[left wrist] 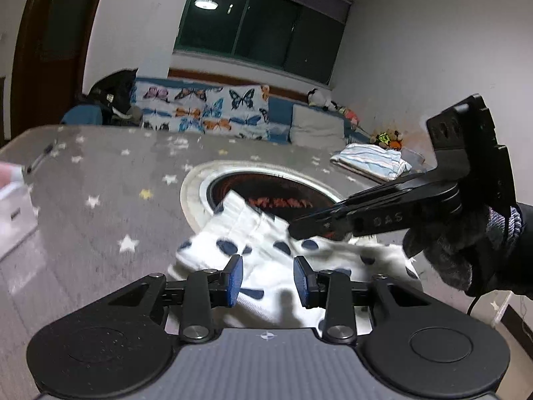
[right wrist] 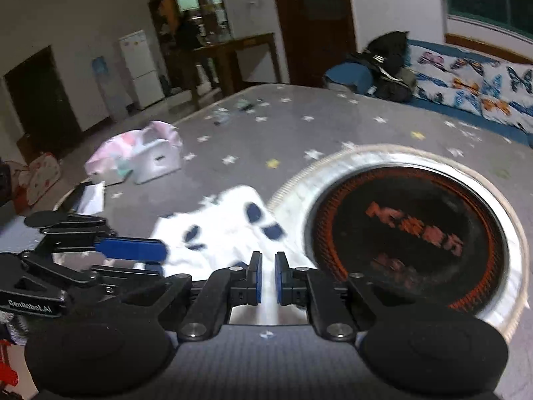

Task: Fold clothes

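A white garment with navy dots [left wrist: 256,230] lies crumpled on the grey star-patterned table [left wrist: 100,180], partly over the rim of a round black-and-orange inset [left wrist: 266,186]. My left gripper [left wrist: 268,278] hovers just above the garment's near part, open, its blue pads apart and its shadow on the cloth. My right gripper [left wrist: 294,226] comes in from the right, held by a gloved hand [left wrist: 459,250], jaws shut with the tips against the cloth. In the right wrist view the right gripper [right wrist: 268,276] shows only a thin gap, the garment [right wrist: 226,233] lies ahead, and the left gripper [right wrist: 160,256] is at left. I cannot tell if a fold is pinched.
A folded striped cloth [left wrist: 369,163] sits at the table's far right corner. A white box with pink fabric [right wrist: 150,156] stands on the far left. The round inset [right wrist: 409,233] fills the table's middle. A butterfly-print sofa [left wrist: 203,110] runs behind the table.
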### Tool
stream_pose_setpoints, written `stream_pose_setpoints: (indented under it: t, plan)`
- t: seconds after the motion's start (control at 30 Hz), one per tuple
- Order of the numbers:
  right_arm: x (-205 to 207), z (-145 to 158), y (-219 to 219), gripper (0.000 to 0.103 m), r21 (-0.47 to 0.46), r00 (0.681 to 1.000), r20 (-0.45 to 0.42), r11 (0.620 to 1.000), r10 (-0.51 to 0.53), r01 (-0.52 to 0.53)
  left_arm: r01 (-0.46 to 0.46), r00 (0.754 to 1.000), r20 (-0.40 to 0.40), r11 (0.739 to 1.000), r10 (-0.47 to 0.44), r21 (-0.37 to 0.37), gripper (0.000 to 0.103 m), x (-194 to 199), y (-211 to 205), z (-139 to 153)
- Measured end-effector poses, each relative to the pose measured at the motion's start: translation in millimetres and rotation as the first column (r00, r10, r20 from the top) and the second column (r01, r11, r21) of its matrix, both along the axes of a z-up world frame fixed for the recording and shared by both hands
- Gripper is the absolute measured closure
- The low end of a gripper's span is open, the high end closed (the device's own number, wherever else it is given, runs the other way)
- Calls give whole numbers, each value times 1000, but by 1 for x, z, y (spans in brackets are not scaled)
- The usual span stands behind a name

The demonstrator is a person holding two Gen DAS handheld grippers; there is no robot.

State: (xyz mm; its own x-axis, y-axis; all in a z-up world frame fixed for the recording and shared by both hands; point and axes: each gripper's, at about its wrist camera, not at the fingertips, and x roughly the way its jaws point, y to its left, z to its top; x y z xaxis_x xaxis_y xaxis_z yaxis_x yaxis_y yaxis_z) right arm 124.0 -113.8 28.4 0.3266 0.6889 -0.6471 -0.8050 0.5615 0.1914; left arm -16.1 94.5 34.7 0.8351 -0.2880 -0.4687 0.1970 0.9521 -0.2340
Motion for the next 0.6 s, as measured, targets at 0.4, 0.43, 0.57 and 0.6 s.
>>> stream_pose_setpoints:
  t: [0.4,0.43,0.57,0.6]
  plan:
    - [19,-9,13,89,1,999,-35,1000,-30,30,-16,999,-33,1000,16,-6,67,3,6,-7]
    - [18,-5,8,86,3,999,-25,999,-36,36,-17,999,-29,1000,17,-4,67,2,5,-5]
    - [9,11,-22,86,0,998,13,998,-55,55,12,1000,2,1000,-12,-12,65,-6,-6,6]
    - [5,13,-30,86,-5,998,15,998,-58,58,29,1000,8,999,-29,-19,65,-9,-10,9]
